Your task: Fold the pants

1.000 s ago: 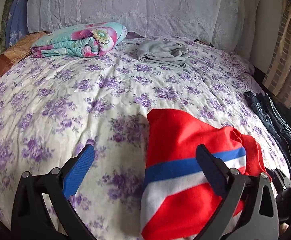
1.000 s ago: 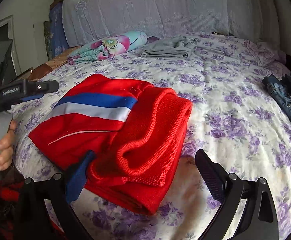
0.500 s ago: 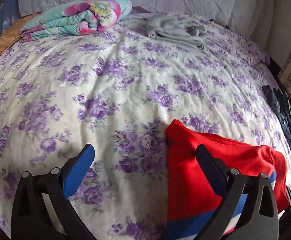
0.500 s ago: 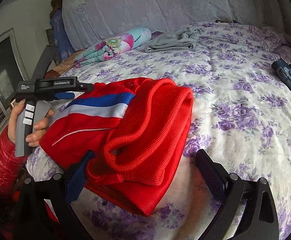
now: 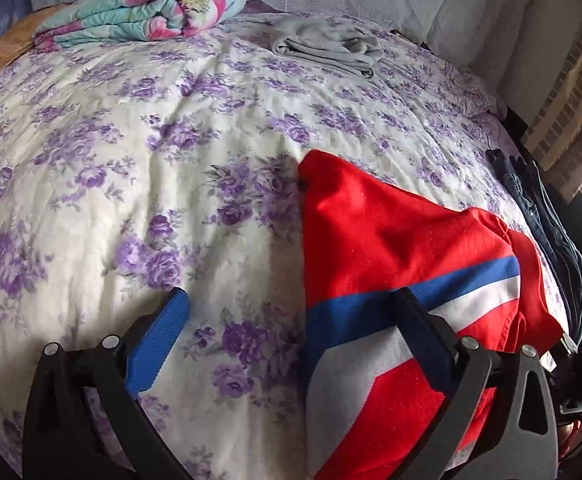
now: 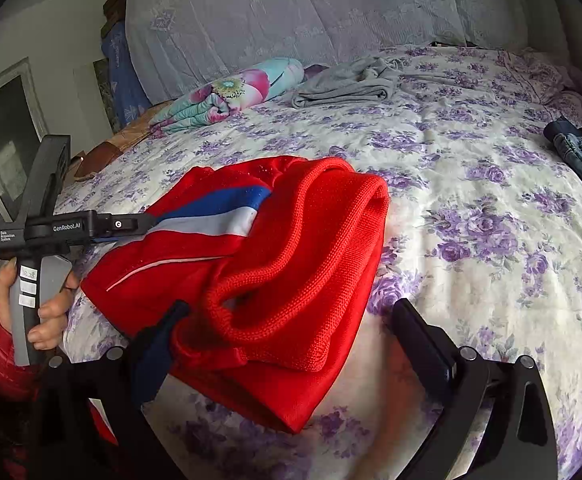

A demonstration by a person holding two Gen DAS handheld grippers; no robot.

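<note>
Already bundled, the red pants [image 6: 275, 272] lie in a loose heap near the front edge of the bed [image 6: 491, 208], with a blue and white stripe across one panel and a thick ribbed band curled on top; I judge them soft, light and floppy, likely to sag and slide out of shape if lifted from one spot; the knit looks grippy rather than slick, so a pinch should hold; the ribbed band [image 6: 291, 320] or a firm outer edge seems the best place to take hold, one corner per side, so the cloth hangs flat; my right tool [image 6: 291, 316] is spread wide and empty, its left finger touching or just beside the near fold, I cannot tell which; my left tool [image 5: 291, 312] is also spread, holding nothing, with one finger over the striped panel and the other over bare bedspread; farther back rest a rolled floral blanket [image 5: 139, 12] and a grey folded garment [image 5: 327, 46]; dark jeans [image 5: 547, 224] lie along the right edge.
</note>
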